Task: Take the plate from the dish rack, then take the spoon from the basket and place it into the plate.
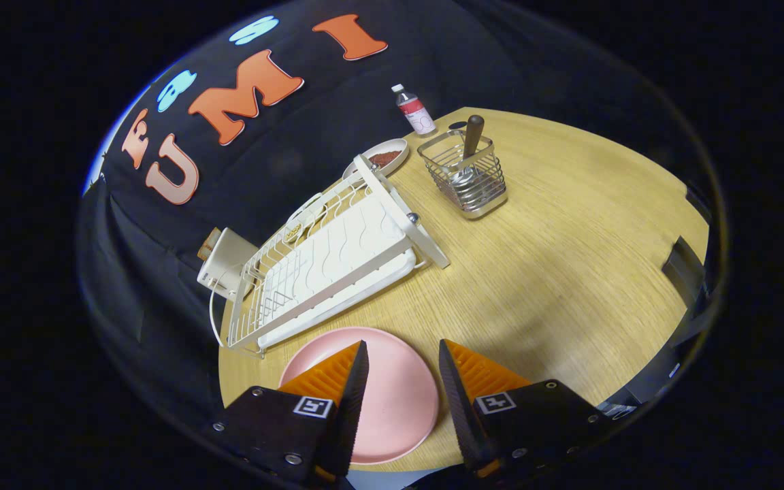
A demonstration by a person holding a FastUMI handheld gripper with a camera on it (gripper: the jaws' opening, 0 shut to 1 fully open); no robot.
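Plate (392,401) lies flat on the wooden surface (569,272), out of the dish rack (324,265) and just beside its near edge. Claw (402,381) released, fingers spread over the plate, gripping nothing. Spoon (468,153) stands upright in the wire basket (463,173), dark handle up (bowl down), well beyond the fingers. Past the rack: a small dish (385,158) with reddish contents; a bottle (414,110) near the wall.

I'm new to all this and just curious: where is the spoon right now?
The spoon stands in the wire basket on the far part of the table, beyond the open gripper, beside the dish rack and near the bottle.
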